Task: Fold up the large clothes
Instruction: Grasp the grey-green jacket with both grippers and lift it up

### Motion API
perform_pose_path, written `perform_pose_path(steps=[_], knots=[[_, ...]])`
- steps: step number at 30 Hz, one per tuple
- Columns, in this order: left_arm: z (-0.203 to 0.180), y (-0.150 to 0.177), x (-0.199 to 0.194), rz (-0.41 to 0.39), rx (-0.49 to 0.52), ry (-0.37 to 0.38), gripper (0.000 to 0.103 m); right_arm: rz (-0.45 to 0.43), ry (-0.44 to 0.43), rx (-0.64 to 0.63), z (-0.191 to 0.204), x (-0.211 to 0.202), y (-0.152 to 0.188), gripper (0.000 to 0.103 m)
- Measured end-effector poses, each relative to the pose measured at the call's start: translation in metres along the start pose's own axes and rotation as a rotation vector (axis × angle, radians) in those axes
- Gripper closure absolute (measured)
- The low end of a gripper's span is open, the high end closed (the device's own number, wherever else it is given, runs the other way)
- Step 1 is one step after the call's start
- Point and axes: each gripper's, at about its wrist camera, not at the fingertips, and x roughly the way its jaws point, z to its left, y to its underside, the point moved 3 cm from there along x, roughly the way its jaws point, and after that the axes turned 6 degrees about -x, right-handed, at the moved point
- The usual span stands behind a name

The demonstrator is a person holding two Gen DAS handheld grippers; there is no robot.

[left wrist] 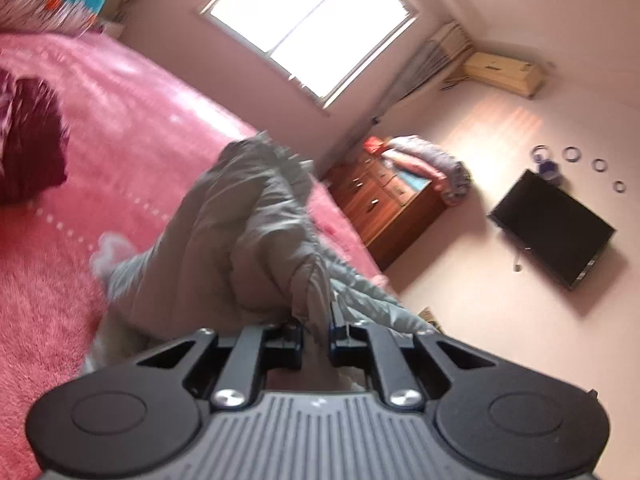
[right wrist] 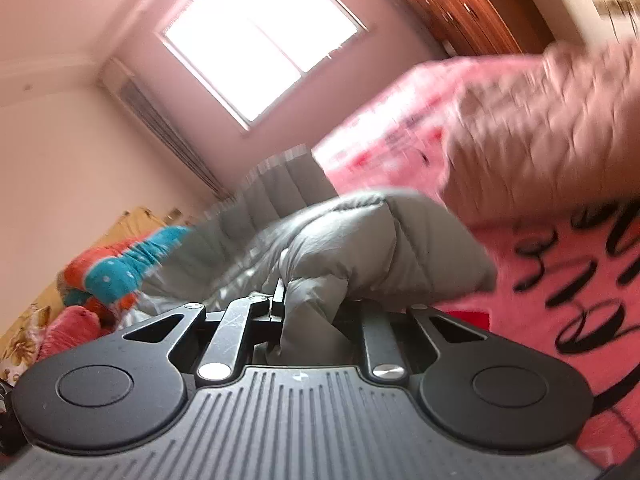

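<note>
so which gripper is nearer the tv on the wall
Left. The left gripper, shut on the grey garment, has the tv in its view; the right gripper, also gripping it, shows no tv.

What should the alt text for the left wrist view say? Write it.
The black left gripper is shut on a bunched fold of a grey quilted padded garment, which trails onto a fuzzy pink bedspread. Behind are a bright window and a wooden dresser.

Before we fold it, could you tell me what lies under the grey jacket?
The pink blanket shows around the grey jacket, with something white at its edge. What lies directly beneath is covered.
</note>
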Motion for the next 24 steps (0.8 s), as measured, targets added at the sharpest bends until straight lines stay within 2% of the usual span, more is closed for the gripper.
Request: perform_pose_path(steps=[10, 15, 19, 24], knots=[[-0.073, -0.018, -0.097, -0.130, 0.136, 0.173, 0.095, -0.222, -0.072, -0.234, 0.097, -0.106, -0.053, 0.084], [-0.103, -0.023, -0.145, -0.202, 0.175, 0.265, 0.095, -0.328, -0.132, -0.302, 0.150, -0.157, -0.078, 0.084], [-0.122, -0.024, -0.179, -0.238, 0.180, 0.330, 0.095, -0.359, -0.179, -0.311, 0.180, -0.189, -0.094, 0.084], [-0.136, -0.017, -0.213, -0.236, 0.151, 0.387, 0.095, -0.343, -0.220, -0.267, 0.201, -0.212, -0.108, 0.084]])
